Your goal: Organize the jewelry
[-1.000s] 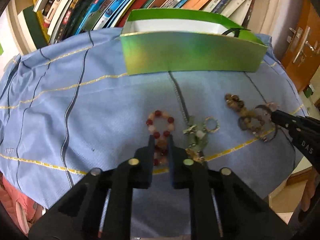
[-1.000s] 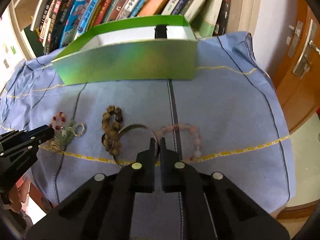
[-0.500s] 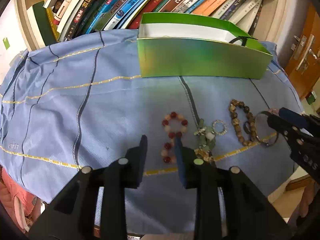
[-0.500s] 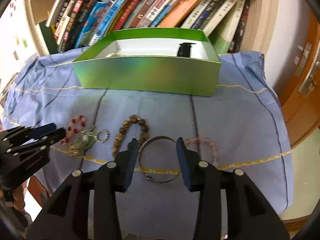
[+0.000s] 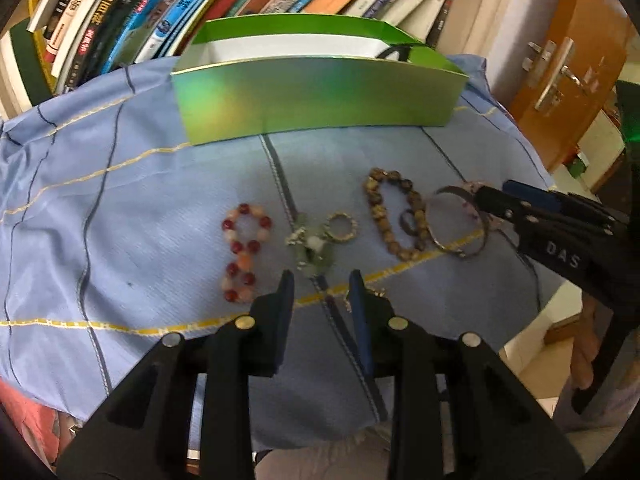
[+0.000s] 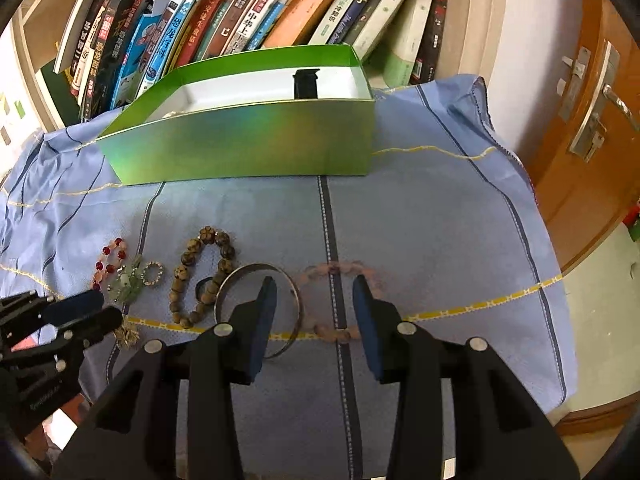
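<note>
Since a second before, we had spread both claws wide: left gripper (image 5: 322, 294) and right gripper (image 6: 314, 308), each empty, low in frame. So picking could start. Mid-frame lay the beads (image 5: 243, 254), bangle (image 6: 258, 310) and pink bracelet (image 6: 340, 300) on the blue cloth (image 6: 420, 208); beyond, the green box (image 6: 248, 148), books (image 6: 224, 20), a door (image 6: 600, 120).

A home room: crammed bookshelf (image 6: 248, 20), wooden door (image 6: 600, 120), cloth-covered table (image 6: 420, 220).
</note>
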The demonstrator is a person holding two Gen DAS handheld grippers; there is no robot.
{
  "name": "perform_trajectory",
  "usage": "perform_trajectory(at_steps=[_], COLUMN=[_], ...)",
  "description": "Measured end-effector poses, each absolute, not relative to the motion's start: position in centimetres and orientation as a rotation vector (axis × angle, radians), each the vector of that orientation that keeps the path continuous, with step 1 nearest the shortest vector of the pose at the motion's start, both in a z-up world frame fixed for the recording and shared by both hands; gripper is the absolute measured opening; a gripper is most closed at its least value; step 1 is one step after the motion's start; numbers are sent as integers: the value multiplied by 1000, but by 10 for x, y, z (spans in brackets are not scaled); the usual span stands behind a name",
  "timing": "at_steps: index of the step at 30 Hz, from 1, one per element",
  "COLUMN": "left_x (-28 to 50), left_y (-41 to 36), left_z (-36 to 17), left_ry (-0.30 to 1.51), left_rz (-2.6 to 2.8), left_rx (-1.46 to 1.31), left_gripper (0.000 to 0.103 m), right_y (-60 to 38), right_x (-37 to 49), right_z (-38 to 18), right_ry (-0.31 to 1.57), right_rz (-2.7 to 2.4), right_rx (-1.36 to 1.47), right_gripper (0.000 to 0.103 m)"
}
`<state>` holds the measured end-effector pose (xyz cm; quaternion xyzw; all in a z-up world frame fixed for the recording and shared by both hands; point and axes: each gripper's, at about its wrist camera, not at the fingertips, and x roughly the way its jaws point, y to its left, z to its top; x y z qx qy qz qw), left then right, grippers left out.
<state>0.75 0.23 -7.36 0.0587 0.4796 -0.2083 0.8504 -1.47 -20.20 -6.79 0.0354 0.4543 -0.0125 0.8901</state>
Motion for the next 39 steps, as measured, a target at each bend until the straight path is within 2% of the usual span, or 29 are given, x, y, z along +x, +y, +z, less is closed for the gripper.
perform_trajectory(at_steps=[10, 15, 18, 26, 31, 39], left_x=[-11, -16, -10, 11, 18, 35], left_y=[-10, -17, -22, 0, 25, 47], left_z=[-66, -66, -77, -71, -55, -72], left_ry=[1006, 1012, 1044, 1016, 963, 996], left_rz=[-545, -590, -572, -493, -407, -286], left_rx=[129, 138, 154, 85, 58, 60], left_gripper=[30, 38, 38, 37, 43, 43], right_y=[-218, -220, -219, -222, -206, -213], right_x=[-18, -19, -19, -16, -8, -8], right_z=[-72, -74, -77, -77, -65, -59], right_ry=[947, 950, 954, 958, 942, 944], right_rz=[-64, -69, -62, -66, -12, -50], right_rx=[108, 121, 123, 132, 104, 46], right_gripper=[40, 40, 40, 40, 39, 39])
